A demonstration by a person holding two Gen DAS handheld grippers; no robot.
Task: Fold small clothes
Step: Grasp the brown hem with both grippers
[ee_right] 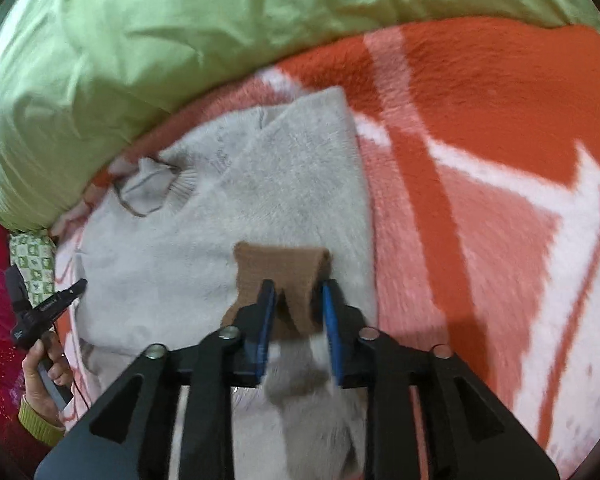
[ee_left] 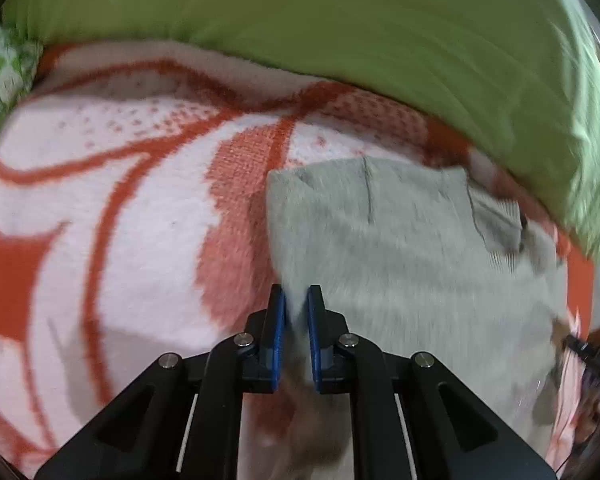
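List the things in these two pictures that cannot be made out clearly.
- Left view: grey garment smeared by motion blur; its near hem is hidden behind the left gripper.
- Right view: whether the right gripper pinches the brown cuff is unclear.
- Both views: the orange blanket is cut off by the lens edge.

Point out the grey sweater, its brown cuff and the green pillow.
grey sweater (ee_right: 204, 240): right wrist view, on its body.
brown cuff (ee_right: 284, 268): right wrist view, on its upper band.
green pillow (ee_left: 380, 32): left wrist view, on its middle.

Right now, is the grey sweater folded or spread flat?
Folded: in the right wrist view the grey sweater has a layer doubled diagonally over its body, brown cuff on top.
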